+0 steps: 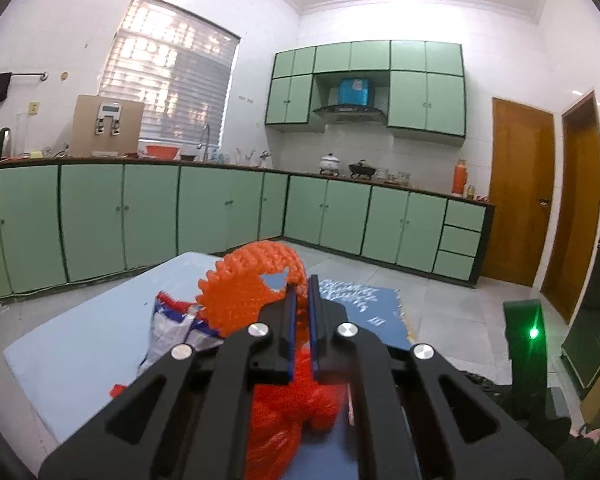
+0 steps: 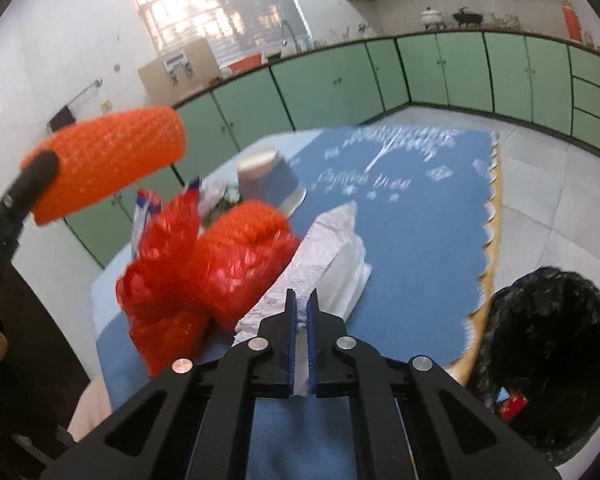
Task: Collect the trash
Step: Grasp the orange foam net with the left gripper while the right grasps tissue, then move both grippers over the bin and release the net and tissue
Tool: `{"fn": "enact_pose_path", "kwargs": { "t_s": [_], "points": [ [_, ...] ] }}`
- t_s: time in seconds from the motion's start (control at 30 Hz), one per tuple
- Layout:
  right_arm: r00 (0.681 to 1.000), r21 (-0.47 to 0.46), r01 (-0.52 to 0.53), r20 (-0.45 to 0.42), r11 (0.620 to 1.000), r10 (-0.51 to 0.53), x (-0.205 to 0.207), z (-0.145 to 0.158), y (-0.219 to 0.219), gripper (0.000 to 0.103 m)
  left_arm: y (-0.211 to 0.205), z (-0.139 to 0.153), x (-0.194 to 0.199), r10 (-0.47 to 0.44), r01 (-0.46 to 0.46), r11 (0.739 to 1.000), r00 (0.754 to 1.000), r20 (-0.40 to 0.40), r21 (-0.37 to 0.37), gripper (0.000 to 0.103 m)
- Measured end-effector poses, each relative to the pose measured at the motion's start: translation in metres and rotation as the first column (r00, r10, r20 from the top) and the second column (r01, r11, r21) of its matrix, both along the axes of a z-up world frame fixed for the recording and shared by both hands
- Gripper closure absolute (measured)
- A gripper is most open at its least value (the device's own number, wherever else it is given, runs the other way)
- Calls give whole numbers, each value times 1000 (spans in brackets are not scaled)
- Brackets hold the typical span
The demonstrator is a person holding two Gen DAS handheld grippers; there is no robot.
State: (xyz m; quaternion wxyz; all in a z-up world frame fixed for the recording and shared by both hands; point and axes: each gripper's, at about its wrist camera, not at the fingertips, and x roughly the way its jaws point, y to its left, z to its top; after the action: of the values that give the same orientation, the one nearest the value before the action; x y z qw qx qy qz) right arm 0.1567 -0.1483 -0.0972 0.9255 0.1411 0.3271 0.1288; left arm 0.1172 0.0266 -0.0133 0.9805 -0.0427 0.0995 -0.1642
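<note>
My left gripper [image 1: 300, 286] is shut on an orange foam net sleeve [image 1: 244, 284] and holds it up above the table; the same sleeve [image 2: 108, 160] shows at the upper left of the right wrist view. My right gripper [image 2: 301, 300] is shut on a crumpled white plastic bag [image 2: 332, 256] lying on the blue tablecloth [image 2: 420, 240]. A red mesh bag [image 2: 204, 264] lies left of it. An overturned paper cup [image 2: 268, 178] and a red-white-blue wrapper [image 1: 176, 328] lie behind. A black-lined trash bin [image 2: 548, 360] stands at the lower right, beside the table.
Green cabinets [image 1: 140, 216] and a cluttered counter run along the far walls. Brown doors [image 1: 516, 192] stand at the right. A green device with a lit LED [image 1: 534, 334] is at the right. The floor [image 2: 548, 184] is pale tile.
</note>
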Motion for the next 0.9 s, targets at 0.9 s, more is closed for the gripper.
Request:
{"fn": "enact_pose_path", "kwargs": {
  "t_s": [0.9],
  "points": [
    [883, -46, 462, -62, 885, -465, -56, -38, -269, 98, -251, -98, 35, -493, 497, 865, 817, -298, -69, 99]
  ]
}}
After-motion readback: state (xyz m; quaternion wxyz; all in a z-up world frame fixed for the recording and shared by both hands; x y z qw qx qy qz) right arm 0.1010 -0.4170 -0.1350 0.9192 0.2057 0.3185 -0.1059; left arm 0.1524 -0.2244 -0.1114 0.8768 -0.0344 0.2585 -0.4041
